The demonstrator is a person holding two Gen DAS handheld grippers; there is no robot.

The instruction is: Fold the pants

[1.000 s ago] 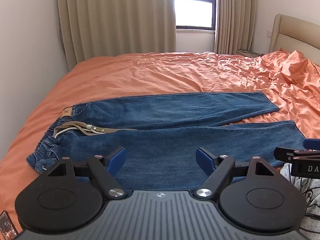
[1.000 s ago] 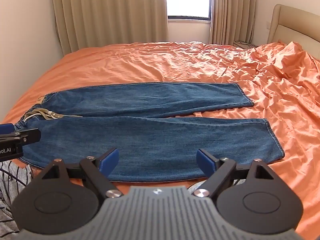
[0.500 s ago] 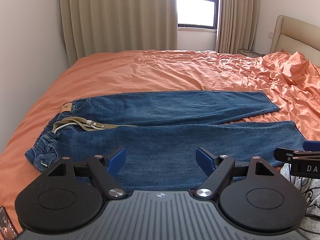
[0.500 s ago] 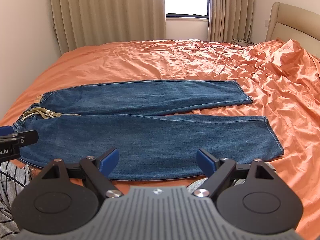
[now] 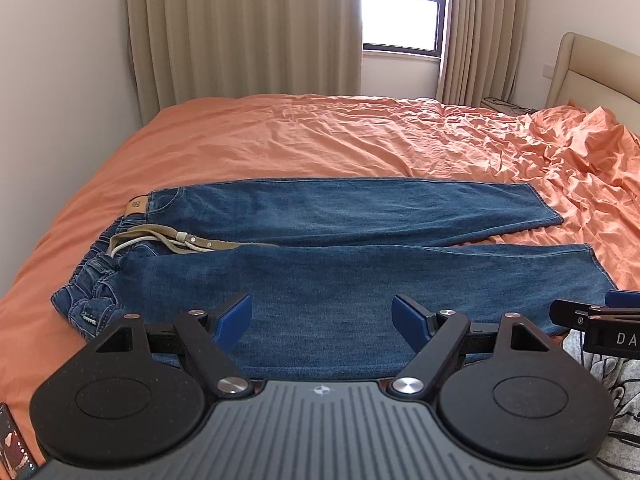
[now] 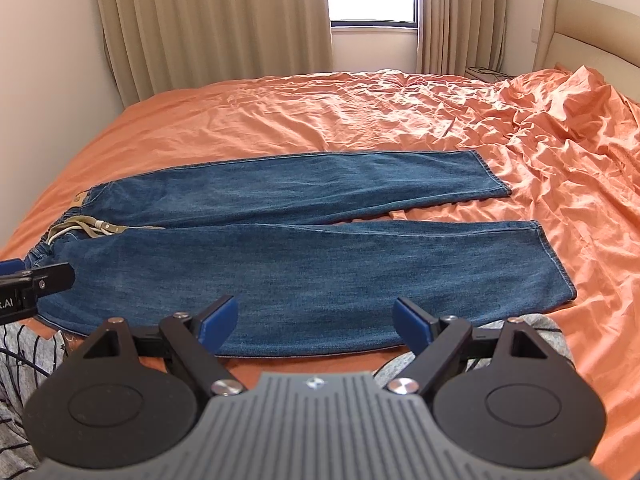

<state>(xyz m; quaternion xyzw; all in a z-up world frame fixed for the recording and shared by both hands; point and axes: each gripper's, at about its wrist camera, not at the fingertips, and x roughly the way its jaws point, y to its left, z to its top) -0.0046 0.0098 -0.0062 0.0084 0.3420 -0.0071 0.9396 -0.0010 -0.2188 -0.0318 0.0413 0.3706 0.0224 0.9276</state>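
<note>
Bright daylight enters from the dark-framed window (image 5: 401,10) at top centre between the beige pleated curtains (image 5: 244,32), its panes blown out to white in both views. The wrinkled orange bedsheet (image 6: 400,112) is evenly lit with soft crease shadows. Fisheye bends the walls and darkens the corners; focus is sharp, slightly soft at the edges.

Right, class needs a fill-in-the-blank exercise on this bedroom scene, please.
1. The jeans lie flat on a bed sheet coloured ____.
2. The left gripper and right gripper both have jaws that are ____.
3. The waistband lies toward the ____ side of both views.

Answers: orange; open; left
</note>
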